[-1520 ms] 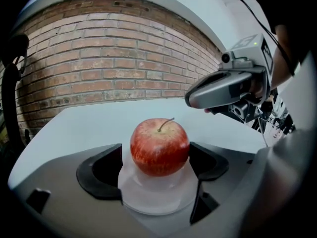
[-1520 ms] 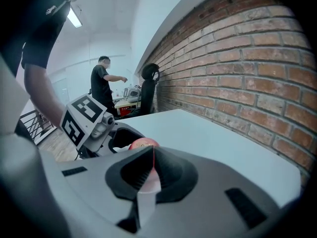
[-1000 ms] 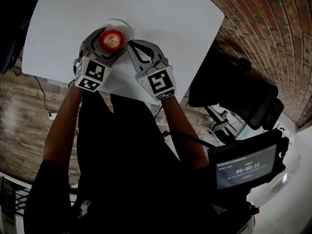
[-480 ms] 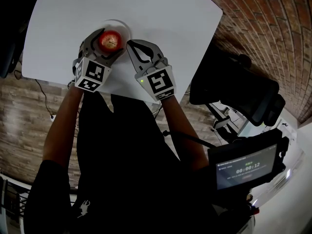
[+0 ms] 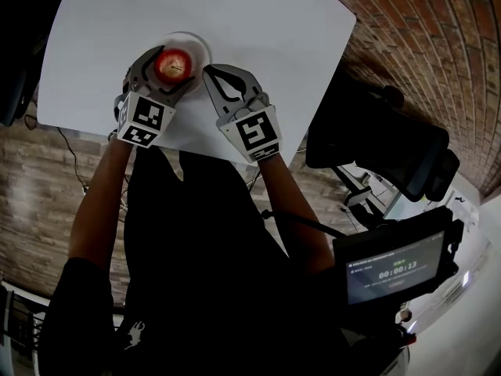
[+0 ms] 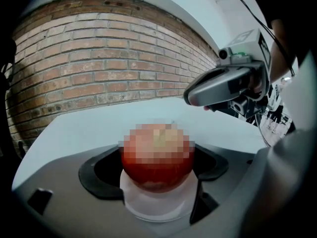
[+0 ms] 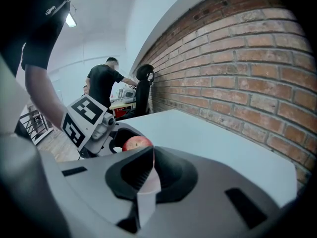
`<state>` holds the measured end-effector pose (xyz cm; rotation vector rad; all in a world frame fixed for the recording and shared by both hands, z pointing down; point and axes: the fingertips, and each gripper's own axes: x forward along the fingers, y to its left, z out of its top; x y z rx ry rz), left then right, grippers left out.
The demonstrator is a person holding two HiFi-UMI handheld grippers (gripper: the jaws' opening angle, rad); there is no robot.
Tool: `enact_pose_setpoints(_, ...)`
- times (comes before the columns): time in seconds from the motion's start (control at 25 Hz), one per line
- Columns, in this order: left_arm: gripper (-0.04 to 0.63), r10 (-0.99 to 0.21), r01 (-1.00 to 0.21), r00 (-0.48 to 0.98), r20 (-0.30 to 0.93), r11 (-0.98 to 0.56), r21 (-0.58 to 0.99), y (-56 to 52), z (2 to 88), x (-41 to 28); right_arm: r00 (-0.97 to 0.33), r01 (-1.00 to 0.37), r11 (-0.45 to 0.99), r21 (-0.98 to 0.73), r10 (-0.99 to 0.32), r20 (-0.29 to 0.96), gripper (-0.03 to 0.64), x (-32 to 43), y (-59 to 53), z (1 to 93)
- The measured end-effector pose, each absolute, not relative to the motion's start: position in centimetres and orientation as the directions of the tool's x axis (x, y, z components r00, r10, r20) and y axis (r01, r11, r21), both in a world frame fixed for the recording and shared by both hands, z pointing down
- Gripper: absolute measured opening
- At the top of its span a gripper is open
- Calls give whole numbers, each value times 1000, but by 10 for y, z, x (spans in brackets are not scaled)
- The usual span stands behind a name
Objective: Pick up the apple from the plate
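A red apple (image 5: 174, 63) sits between the jaws of my left gripper (image 5: 171, 69), which is shut on it just over the small white plate (image 5: 197, 44). In the left gripper view the apple (image 6: 157, 156) fills the gap between the dark pads, with the plate (image 6: 158, 208) showing right under it; whether they touch I cannot tell. My right gripper (image 5: 210, 72) rests just right of the plate, shut and empty. From the right gripper view its pads (image 7: 143, 171) meet, and the apple (image 7: 137, 143) shows beyond them in the left gripper.
The white table (image 5: 250, 22) ends close behind both grippers, at its near edge. Dark equipment (image 5: 376, 147) and a screen (image 5: 395, 276) lie off the table to the right. A brick wall (image 7: 237, 68) runs along the table's far side; a person (image 7: 104, 86) stands far back.
The left gripper, with the apple in it, has shifted slightly left and away. The right gripper has hardly moved.
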<state>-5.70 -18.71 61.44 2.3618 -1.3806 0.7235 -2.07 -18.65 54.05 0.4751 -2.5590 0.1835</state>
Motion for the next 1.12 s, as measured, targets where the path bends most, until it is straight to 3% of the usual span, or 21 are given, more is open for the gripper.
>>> enact_pose_setpoints(1.12, 410, -738, -866, 412, 534, -500, -23, -164, 553, -69, -817, -391, 920, 18, -356, 454, 3, -37, -168, 492)
